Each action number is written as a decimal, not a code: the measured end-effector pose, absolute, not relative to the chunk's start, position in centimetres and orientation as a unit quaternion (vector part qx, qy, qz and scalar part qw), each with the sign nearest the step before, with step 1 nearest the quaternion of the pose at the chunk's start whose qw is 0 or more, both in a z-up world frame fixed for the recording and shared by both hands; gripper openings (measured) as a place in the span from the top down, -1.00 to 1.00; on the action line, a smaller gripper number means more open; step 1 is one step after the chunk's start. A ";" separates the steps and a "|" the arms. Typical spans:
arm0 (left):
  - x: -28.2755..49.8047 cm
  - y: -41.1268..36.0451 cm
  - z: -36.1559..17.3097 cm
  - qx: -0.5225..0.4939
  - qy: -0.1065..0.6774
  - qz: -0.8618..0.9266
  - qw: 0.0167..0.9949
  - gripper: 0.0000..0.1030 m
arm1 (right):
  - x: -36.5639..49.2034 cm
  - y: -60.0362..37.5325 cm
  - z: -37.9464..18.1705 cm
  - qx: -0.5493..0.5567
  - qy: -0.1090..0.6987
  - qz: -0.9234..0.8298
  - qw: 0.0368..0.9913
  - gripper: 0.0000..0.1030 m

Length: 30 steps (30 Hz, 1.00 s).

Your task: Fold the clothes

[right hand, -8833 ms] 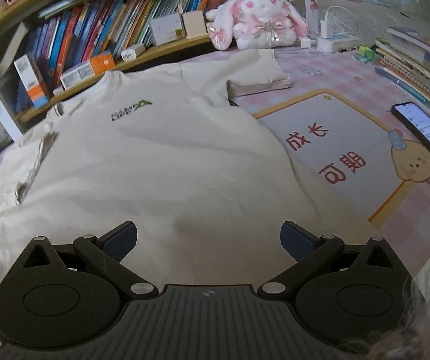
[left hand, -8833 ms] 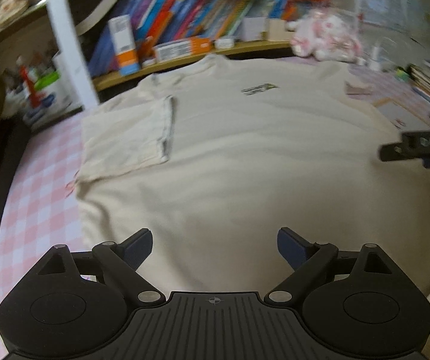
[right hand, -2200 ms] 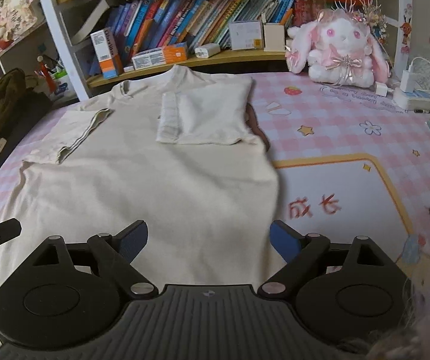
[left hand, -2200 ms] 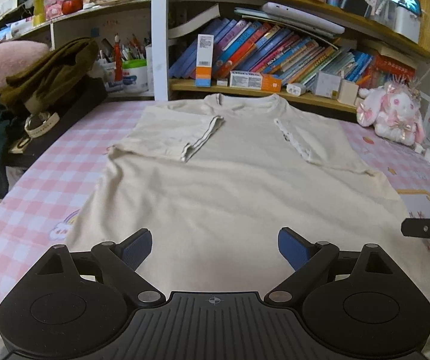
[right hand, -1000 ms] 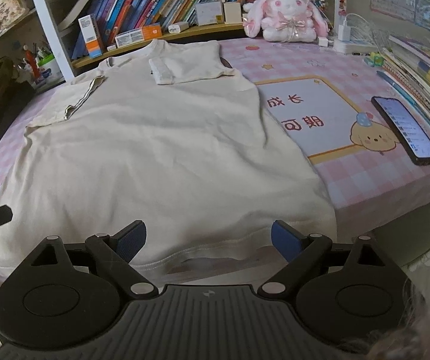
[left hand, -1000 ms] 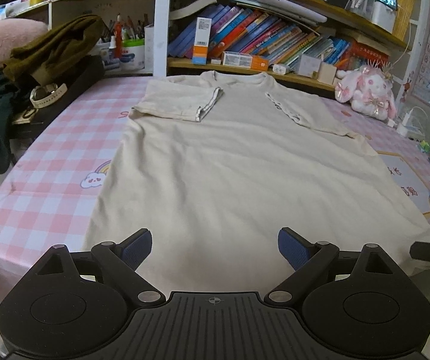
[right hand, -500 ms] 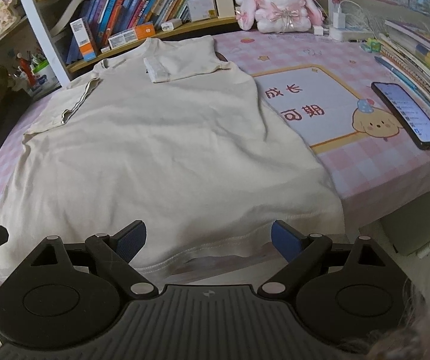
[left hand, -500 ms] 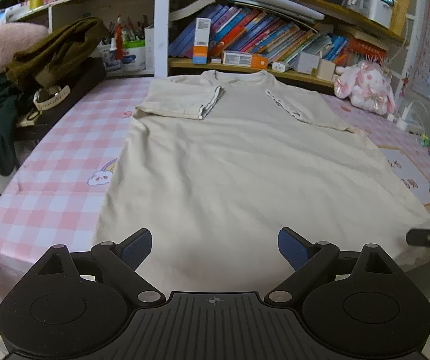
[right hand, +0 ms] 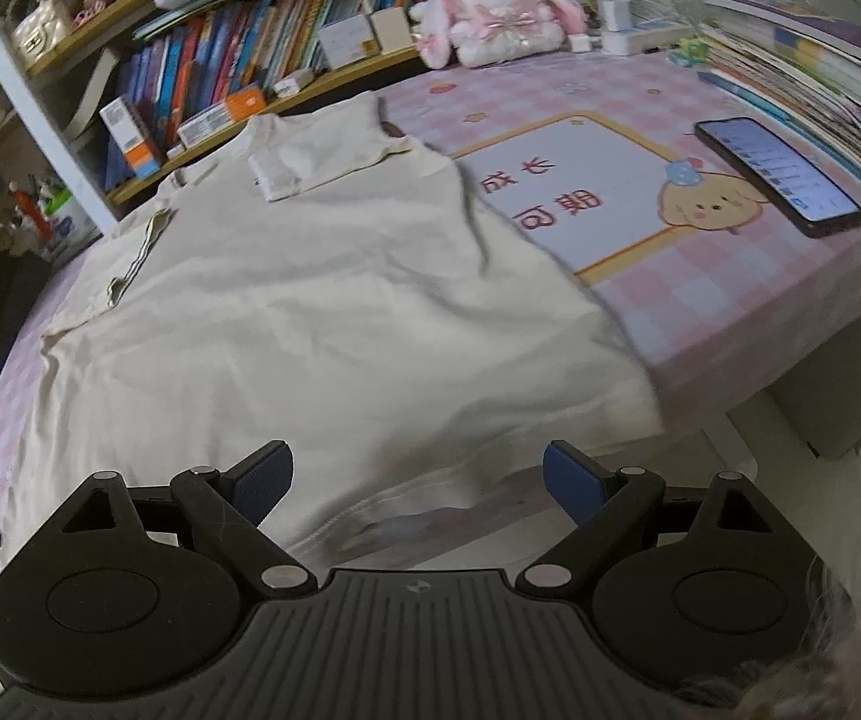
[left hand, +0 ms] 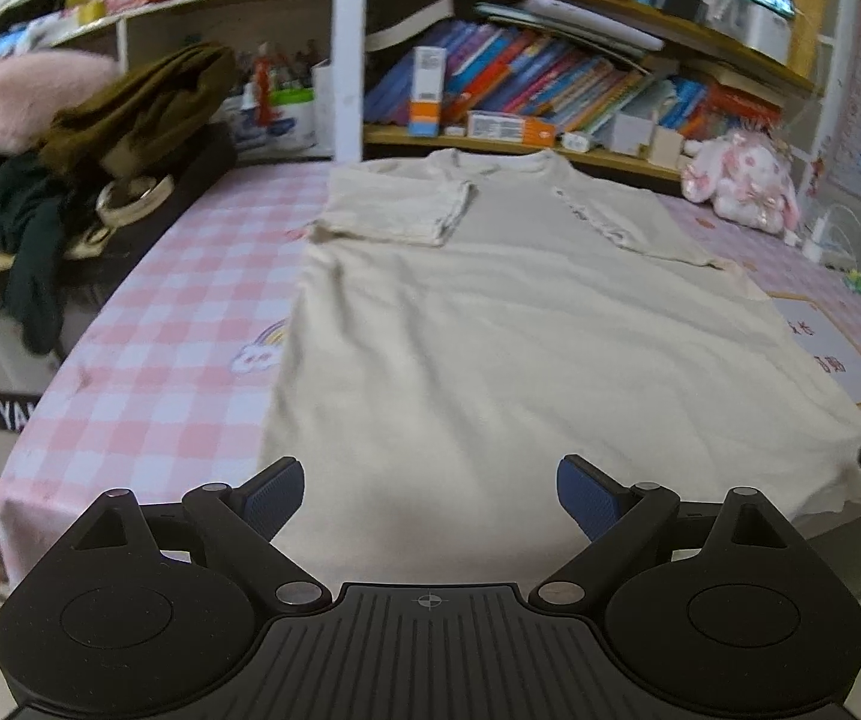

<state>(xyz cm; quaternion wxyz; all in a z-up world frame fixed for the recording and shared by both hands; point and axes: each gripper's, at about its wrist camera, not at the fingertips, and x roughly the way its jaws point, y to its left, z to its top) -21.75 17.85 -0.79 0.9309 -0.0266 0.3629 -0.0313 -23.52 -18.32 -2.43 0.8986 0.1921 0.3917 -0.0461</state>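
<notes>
Cream cotton T-shirt (left hand: 526, 324), short-sleeved, both sleeves already folded inward across the chest; lies flat on my pink-and-white checked tabletop (left hand: 178, 324), collar toward the far edge by the wooden bookshelf (left hand: 550, 96), hem at the near edge and slightly overhanging it. Long axis: near edge to far edge, collar pointing away from me. My left gripper (left hand: 427, 495) hovers over the hem toward the near left corner, jaws spread wide, nothing between them; my right gripper (right hand: 415, 480) hovers likewise over the hem toward the near right corner, jaws wide and empty. Judged step: taking the hem at two points to fold it up toward the collar. Risks, as I judge them: a pinch that catches only the top layer would leave the back layer behind; the overhanging hem could slide off the near edge if nudged; uneven lift would skew the fold and disturb the tucked sleeves. Black smartphone (right hand: 778, 174) by the right edge sits apart from the cloth.
</notes>
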 end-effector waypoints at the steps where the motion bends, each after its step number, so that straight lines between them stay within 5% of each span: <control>1: -21.9 18.4 -0.9 -0.032 0.366 -0.028 0.930 -0.81 | -23.7 -18.6 -2.5 0.192 0.394 -0.044 0.898 -0.75; 6: -22.7 20.6 -1.9 -0.033 0.380 -0.029 0.924 -0.78 | -24.5 -20.2 -2.7 0.188 0.400 -0.035 0.896 -0.71; 10: -22.3 22.2 -3.1 -0.012 0.401 -0.039 0.915 -0.52 | -24.9 -20.9 -3.1 0.148 0.408 -0.018 0.901 -0.65; 15: -21.1 24.0 -4.5 -0.004 0.426 -0.044 0.904 -0.17 | -24.4 -21.9 -3.6 0.081 0.429 0.020 0.899 -0.31; 30: -19.2 27.5 -8.1 -0.097 0.448 -0.070 0.886 -0.16 | -20.7 -26.8 -5.1 0.104 0.463 0.013 0.880 -0.11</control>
